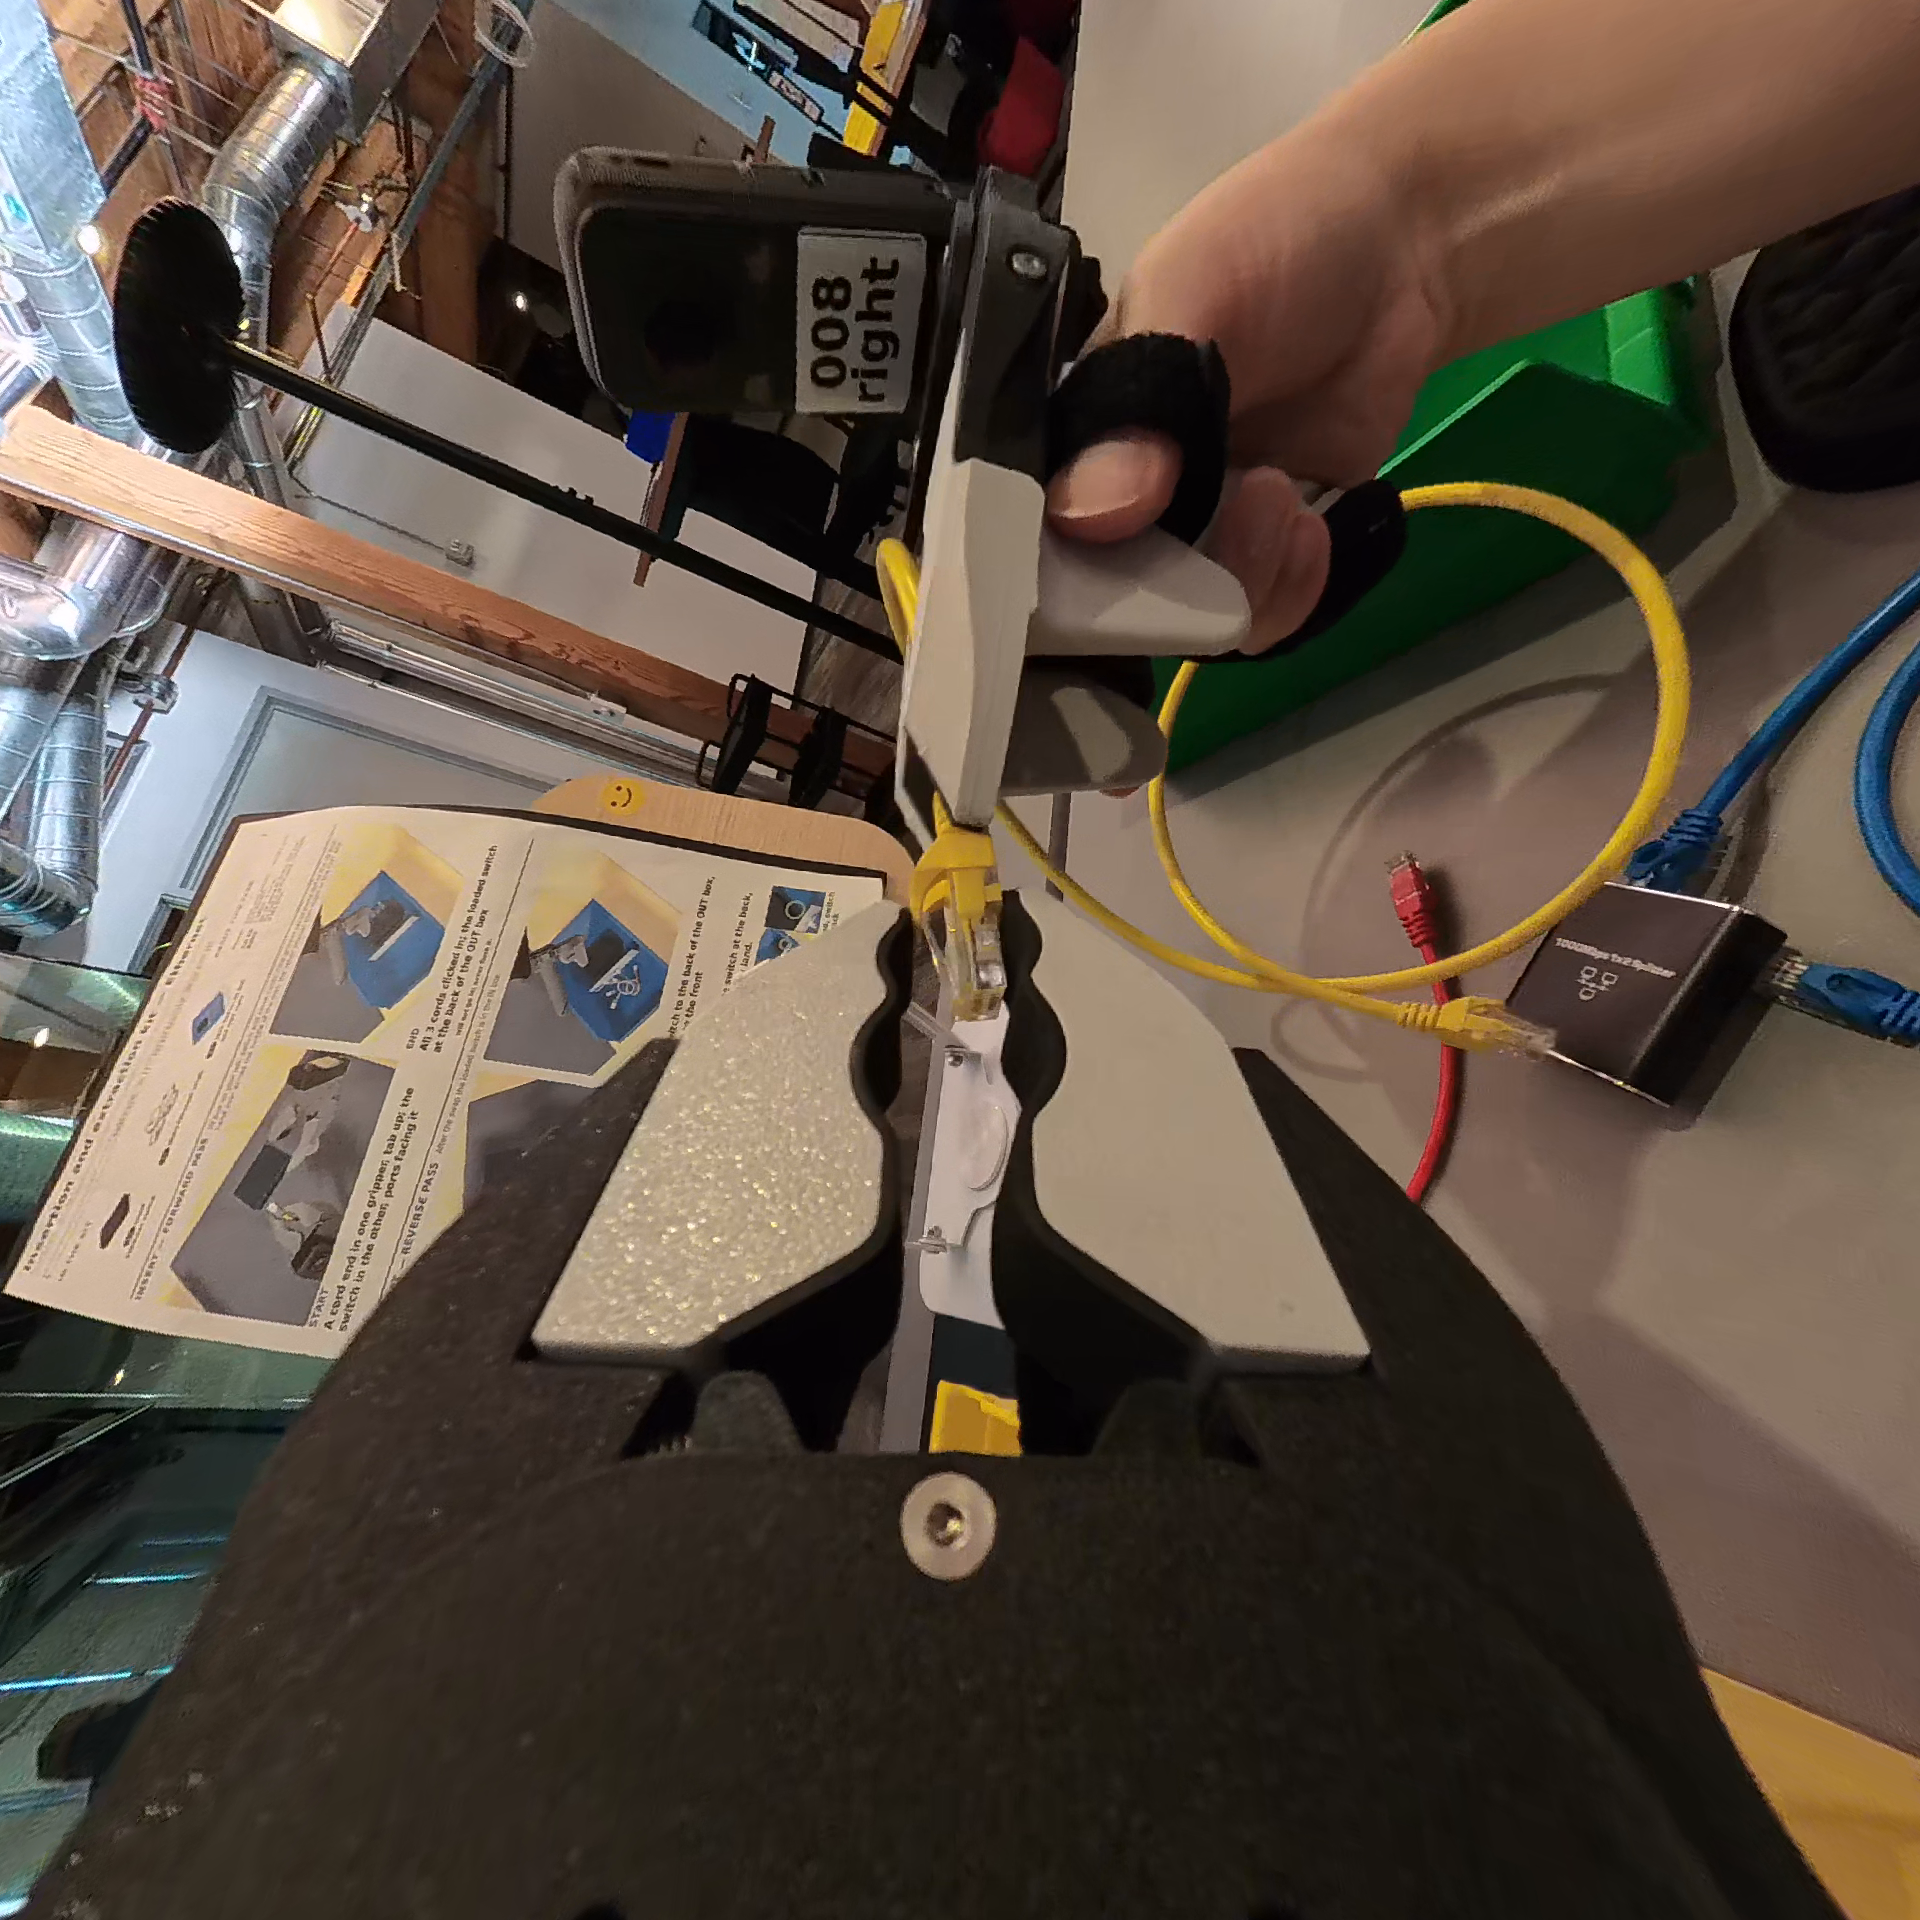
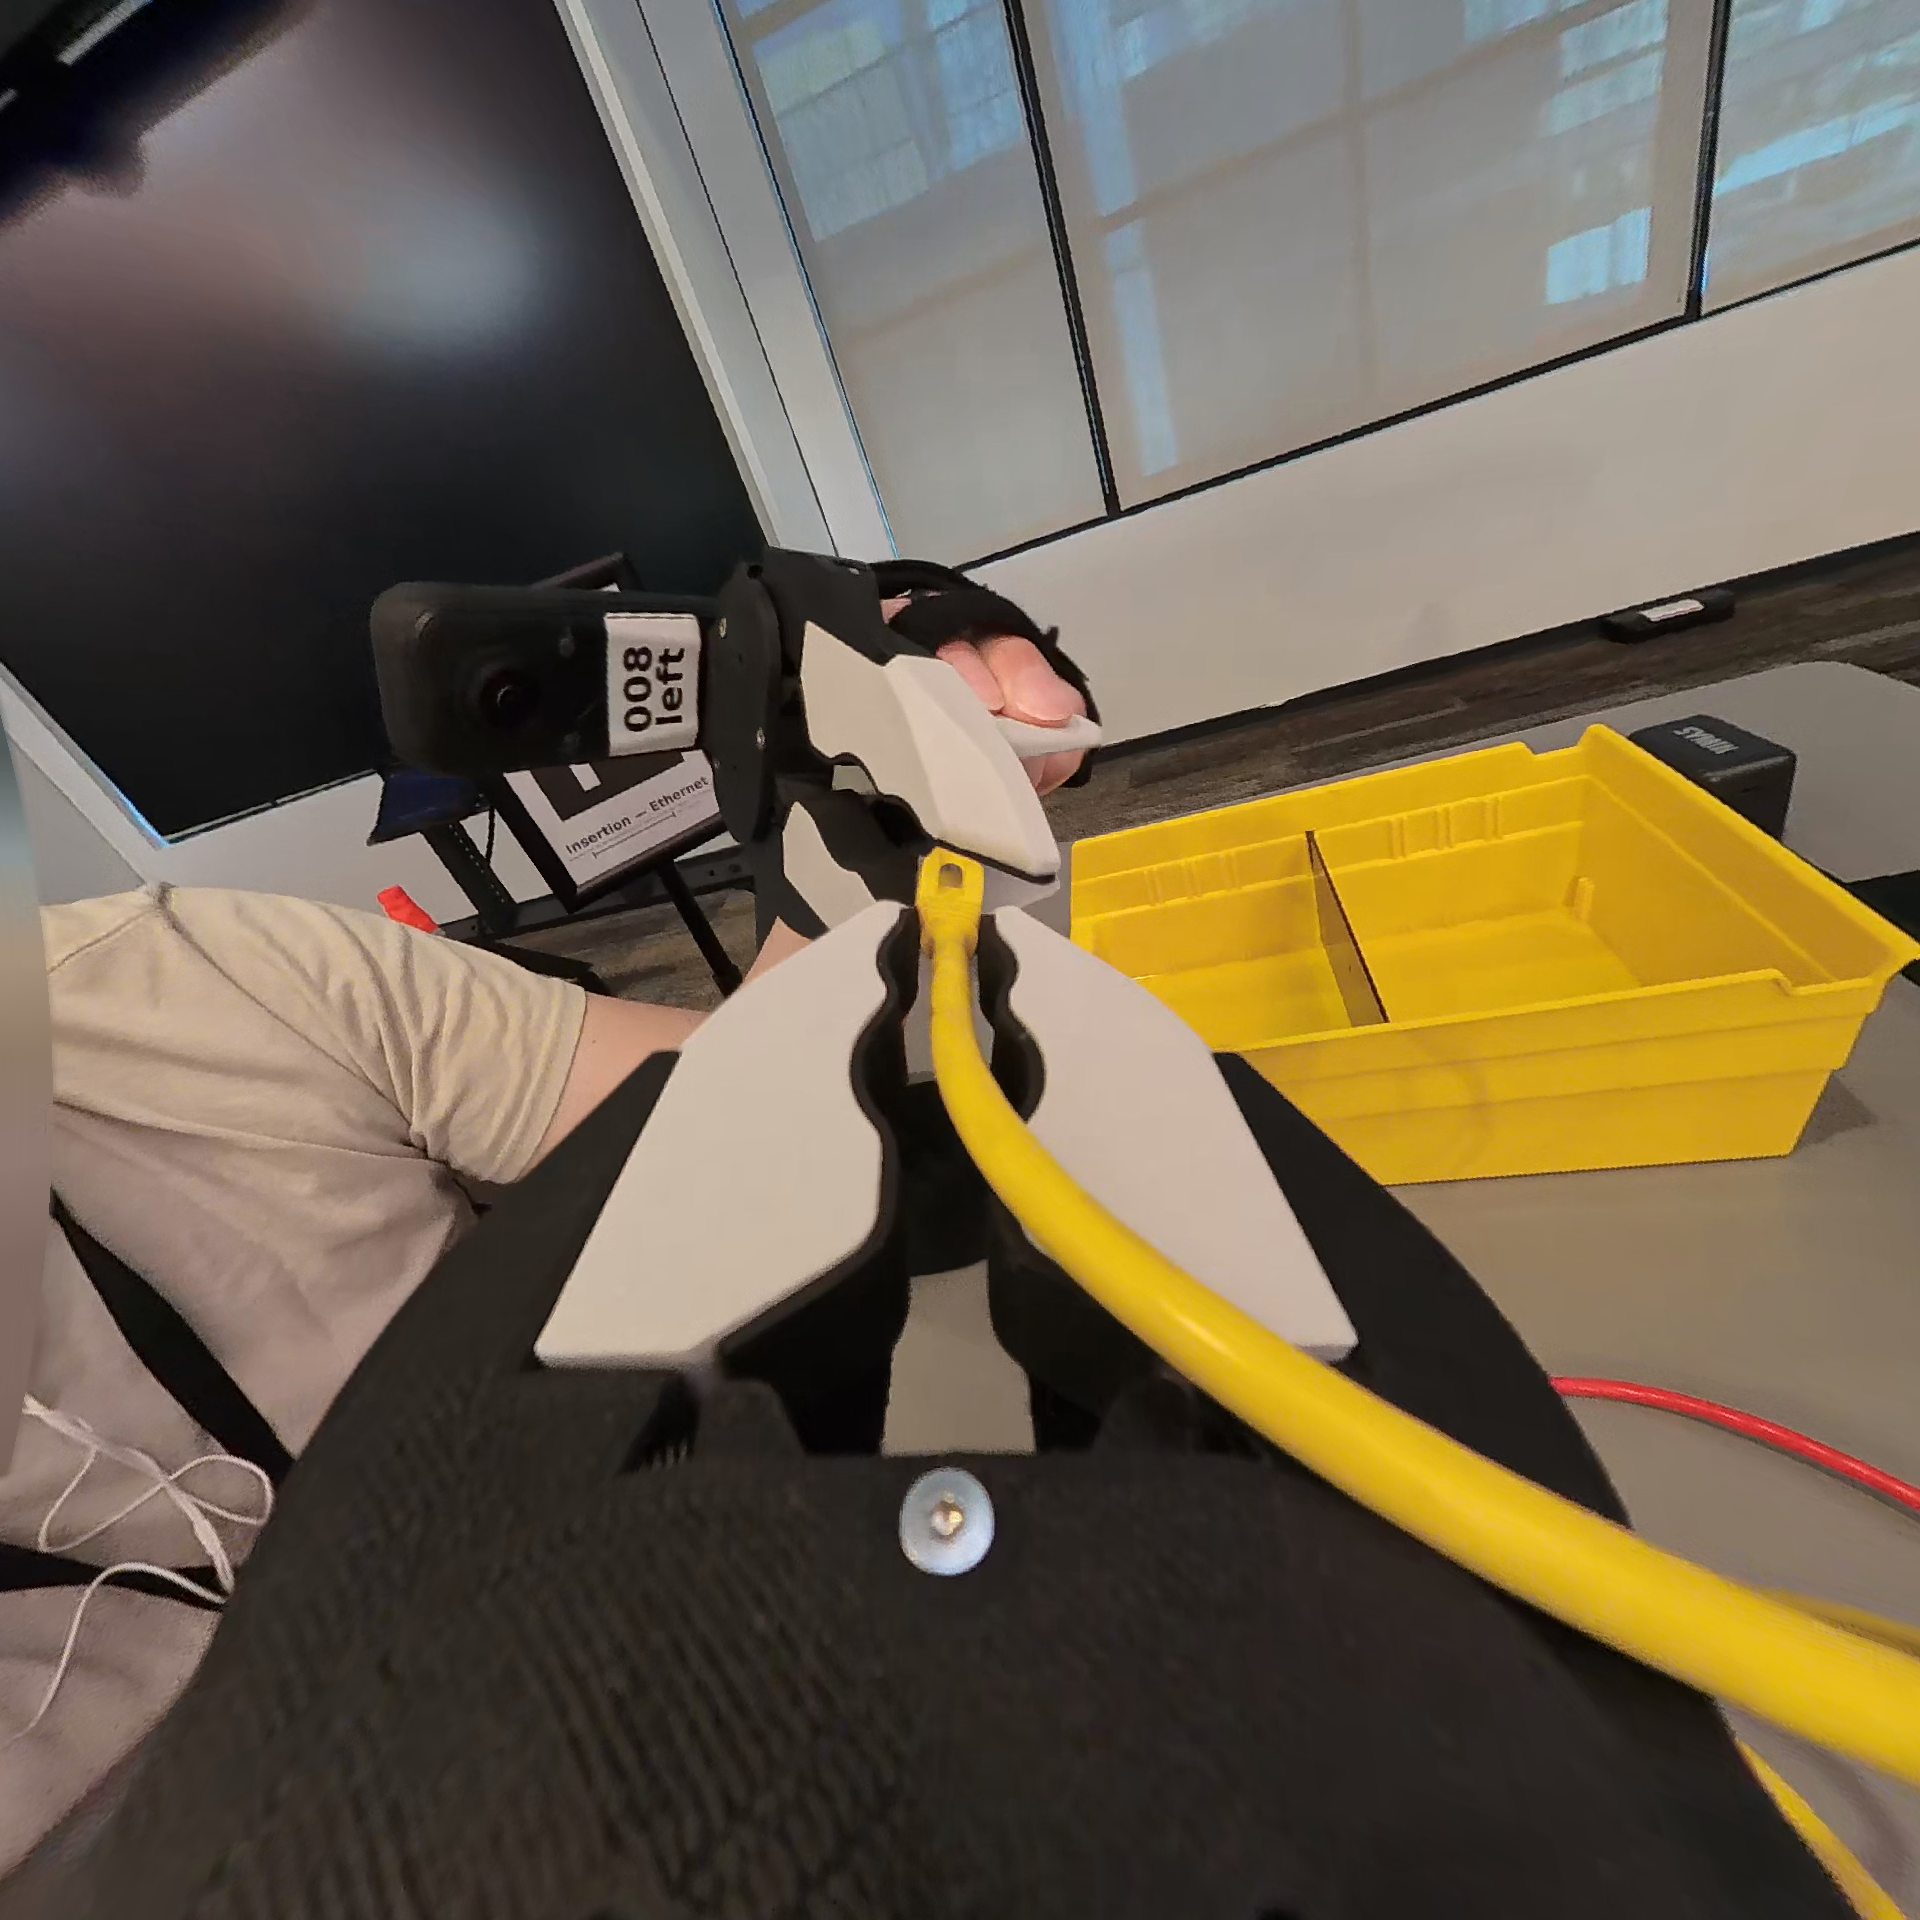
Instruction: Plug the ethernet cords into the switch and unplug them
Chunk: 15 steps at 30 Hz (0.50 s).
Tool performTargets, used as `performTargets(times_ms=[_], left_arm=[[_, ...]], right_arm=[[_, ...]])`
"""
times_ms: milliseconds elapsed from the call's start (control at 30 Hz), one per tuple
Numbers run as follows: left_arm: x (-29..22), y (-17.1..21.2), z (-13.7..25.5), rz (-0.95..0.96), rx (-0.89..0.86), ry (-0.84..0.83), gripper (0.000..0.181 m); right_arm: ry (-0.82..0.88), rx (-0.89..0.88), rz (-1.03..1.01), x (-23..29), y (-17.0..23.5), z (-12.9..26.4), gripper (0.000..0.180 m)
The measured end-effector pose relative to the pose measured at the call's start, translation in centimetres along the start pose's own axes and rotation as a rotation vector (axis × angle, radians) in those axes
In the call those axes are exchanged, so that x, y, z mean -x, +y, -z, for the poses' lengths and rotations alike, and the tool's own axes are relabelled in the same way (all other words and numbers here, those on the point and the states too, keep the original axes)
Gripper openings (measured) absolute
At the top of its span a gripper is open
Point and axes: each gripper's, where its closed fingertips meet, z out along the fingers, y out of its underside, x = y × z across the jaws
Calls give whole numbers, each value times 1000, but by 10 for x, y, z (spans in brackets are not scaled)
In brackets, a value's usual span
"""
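Your right gripper (image 2: 951,920) is pinching the yellow cord (image 2: 1143,1195) just behind its plug, both fingers tight on the boot, and the cord sweeps back over the gripper body to the right. Your left gripper (image 1: 961,925) is right there to meet it, the two grippers tip to tip above the table (image 1: 1558,1351). The plug (image 1: 971,956) sits between the left fingertips with the gap almost gone. Whether those fingers actually press on it, you can't tell from here.

In the left wrist view the right gripper comes in from above, your hand (image 1: 1299,312) wrapped round its handle, and the yellow cord loops wide behind it. Follow that loop and the cord's other plug (image 1: 1486,1023) lies at the face of the switch (image 1: 1642,997), a small black box flat on the table. You can't tell if it is seated. A blue cord (image 1: 1849,1008) goes into the switch's far side, with more blue cord curling beyond. The red plug (image 1: 1408,883) lies loose on the table just beside the switch.

Farther back, a green bin (image 1: 1507,520) stands behind the yellow loop and an instruction sheet (image 1: 416,1039) is off to the left. In the right wrist view, a yellow bin (image 2: 1455,1091) with a divider sits on the table past the grippers.
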Motion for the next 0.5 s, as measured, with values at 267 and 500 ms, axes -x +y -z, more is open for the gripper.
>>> performTargets(times_ms=[267,500], left_arm=[[-1,-4,2,2,-14,7,14],[5,-1,-6,124,9,-23,23]], right_arm=[[-28,-3,-5,4,0,0,12],[78,-11,70,-5,-8,7,12]])
